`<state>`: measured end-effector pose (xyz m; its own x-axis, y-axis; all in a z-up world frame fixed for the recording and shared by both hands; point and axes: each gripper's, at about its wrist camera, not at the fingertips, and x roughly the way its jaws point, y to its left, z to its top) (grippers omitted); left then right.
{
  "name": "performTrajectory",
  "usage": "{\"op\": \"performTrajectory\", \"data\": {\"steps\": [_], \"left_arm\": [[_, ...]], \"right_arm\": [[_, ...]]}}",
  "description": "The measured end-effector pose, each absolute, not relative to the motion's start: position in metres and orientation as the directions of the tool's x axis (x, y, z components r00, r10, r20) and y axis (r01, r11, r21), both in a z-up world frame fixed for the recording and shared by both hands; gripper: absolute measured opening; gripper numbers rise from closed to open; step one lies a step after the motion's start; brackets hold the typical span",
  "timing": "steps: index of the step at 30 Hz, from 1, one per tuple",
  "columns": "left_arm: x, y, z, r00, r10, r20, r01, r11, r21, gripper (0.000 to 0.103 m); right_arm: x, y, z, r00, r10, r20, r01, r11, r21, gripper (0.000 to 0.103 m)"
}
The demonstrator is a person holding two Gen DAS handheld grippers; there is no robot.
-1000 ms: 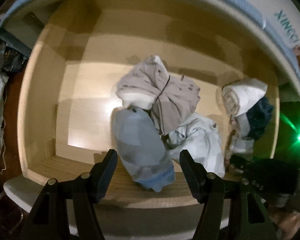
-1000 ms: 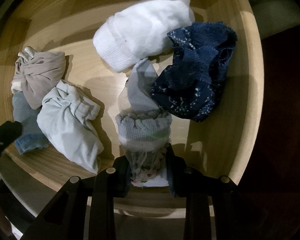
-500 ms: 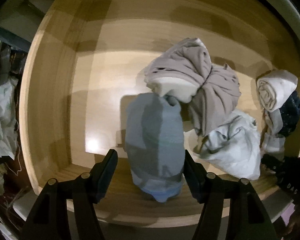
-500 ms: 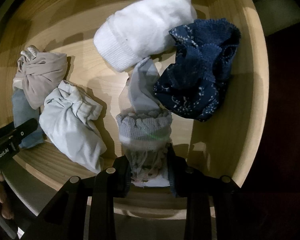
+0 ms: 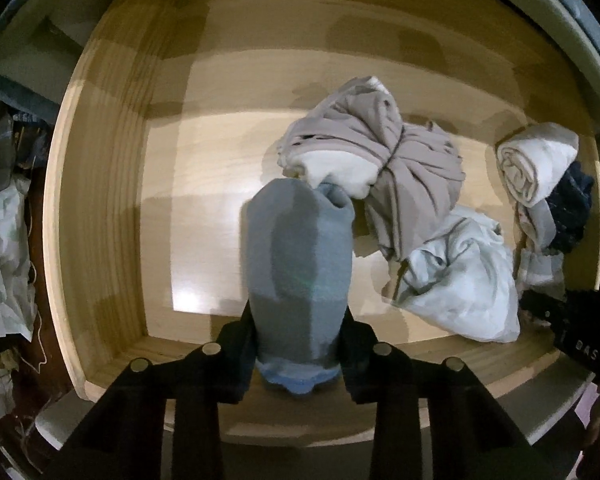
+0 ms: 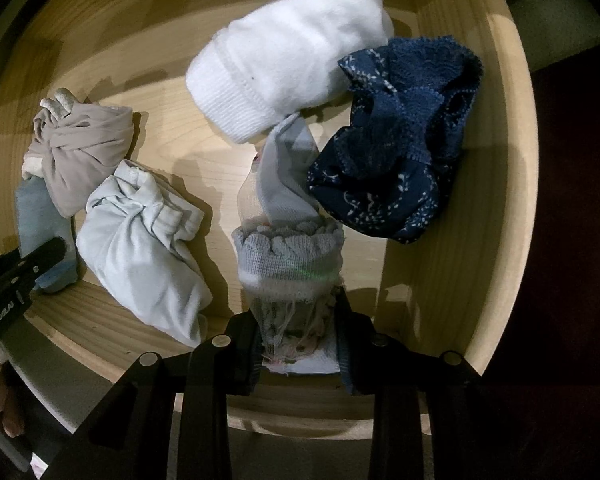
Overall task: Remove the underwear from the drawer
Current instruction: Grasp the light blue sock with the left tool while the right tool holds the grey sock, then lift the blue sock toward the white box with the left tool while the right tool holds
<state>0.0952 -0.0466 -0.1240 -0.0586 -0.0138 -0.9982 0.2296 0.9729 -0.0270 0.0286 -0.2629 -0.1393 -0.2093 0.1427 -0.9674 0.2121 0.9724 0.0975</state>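
An open wooden drawer (image 5: 100, 208) holds several rolled garments. My left gripper (image 5: 298, 354) is shut on a grey-blue rolled piece of underwear (image 5: 298, 264) near the drawer's front wall; it also shows in the right wrist view (image 6: 40, 224). My right gripper (image 6: 296, 340) is shut on a grey knit-banded rolled garment (image 6: 288, 256) at the front right of the drawer (image 6: 440, 280). The left gripper's body (image 6: 8, 284) shows at the left edge of the right wrist view.
In the drawer lie a taupe knotted bundle (image 5: 384, 164), a pale blue-white bundle (image 5: 460, 276), a white roll (image 6: 288, 64) and a dark navy lace piece (image 6: 400, 140). Crumpled cloth (image 5: 4, 248) lies outside the drawer on the left.
My left gripper moved in over the grey-blue roll and shut on it. My right gripper stayed shut on the grey knit roll, almost still.
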Motion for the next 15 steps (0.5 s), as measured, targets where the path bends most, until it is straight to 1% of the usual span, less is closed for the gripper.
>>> {"op": "performTrajectory", "data": {"steps": [8, 15], "left_arm": [[0.088, -0.044, -0.104, -0.038, -0.040, -0.998, 0.242, 0.969, -0.048, 0.034], [0.086, -0.041, -0.074, -0.006, -0.052, -0.999, 0.262, 0.964, -0.052, 0.034]], "right_arm": [[0.029, -0.261, -0.140, -0.213, 0.133, -0.968, 0.209, 0.974, 0.088, 0.029], [0.028, -0.260, -0.137, -0.213, 0.128, -0.969, 0.209, 0.974, 0.082, 0.029]]}}
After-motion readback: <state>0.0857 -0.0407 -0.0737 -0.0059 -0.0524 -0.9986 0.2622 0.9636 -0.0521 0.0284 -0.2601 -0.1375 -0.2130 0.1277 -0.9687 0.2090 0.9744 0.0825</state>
